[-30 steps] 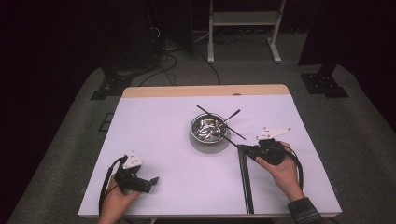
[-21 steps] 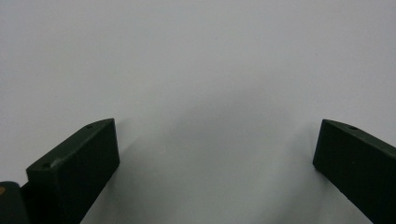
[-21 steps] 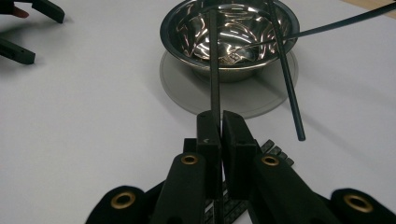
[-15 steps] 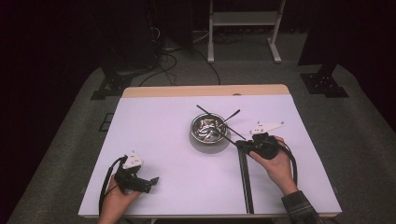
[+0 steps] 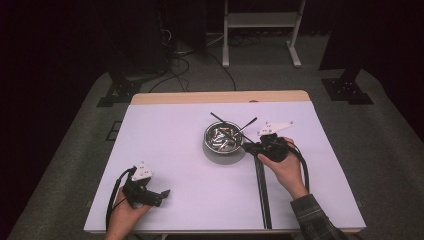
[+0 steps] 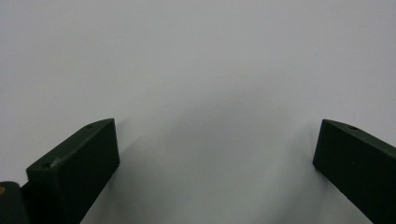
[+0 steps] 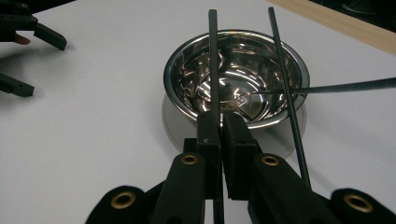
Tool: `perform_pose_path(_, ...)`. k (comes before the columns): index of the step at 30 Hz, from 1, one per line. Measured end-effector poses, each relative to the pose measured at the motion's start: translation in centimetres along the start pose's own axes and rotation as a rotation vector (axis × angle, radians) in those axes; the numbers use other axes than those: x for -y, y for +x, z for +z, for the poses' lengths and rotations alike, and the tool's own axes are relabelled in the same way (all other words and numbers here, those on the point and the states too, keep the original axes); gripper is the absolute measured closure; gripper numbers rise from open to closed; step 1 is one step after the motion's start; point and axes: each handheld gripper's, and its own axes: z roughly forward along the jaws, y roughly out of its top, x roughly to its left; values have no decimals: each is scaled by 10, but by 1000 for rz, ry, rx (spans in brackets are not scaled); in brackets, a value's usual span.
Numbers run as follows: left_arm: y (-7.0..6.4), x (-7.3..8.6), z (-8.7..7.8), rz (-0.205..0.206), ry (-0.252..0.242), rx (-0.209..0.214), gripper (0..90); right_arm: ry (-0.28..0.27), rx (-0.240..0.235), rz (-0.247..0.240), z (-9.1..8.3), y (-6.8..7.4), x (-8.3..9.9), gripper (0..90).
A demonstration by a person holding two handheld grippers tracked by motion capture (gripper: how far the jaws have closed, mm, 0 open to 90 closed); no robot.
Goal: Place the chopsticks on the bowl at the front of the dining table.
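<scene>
Right gripper [image 7: 219, 135] clamped on long black rod [image 7: 213, 65], jaws pinched tight around it just short of steel bowl [image 7: 236, 74]. Rod runs over bowl rim; its tail lies back along desk [image 5: 165, 150] toward person. Two more thin sticks [image 5: 235, 127] cross bowl already.

Left gripper [image 5: 162, 193] rests wide and empty (near front left of desk).

Risks: rod long, grip far from its middle, so tail may drag or swing; rod may knock sticks off rim or nudge light bowl sideways.
</scene>
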Motion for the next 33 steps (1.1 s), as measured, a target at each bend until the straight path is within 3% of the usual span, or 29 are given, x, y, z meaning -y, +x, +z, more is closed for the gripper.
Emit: perform_pose_path(33,0,0,0,-1,2,0,0,55,2,-4,65,-7,-49,854)
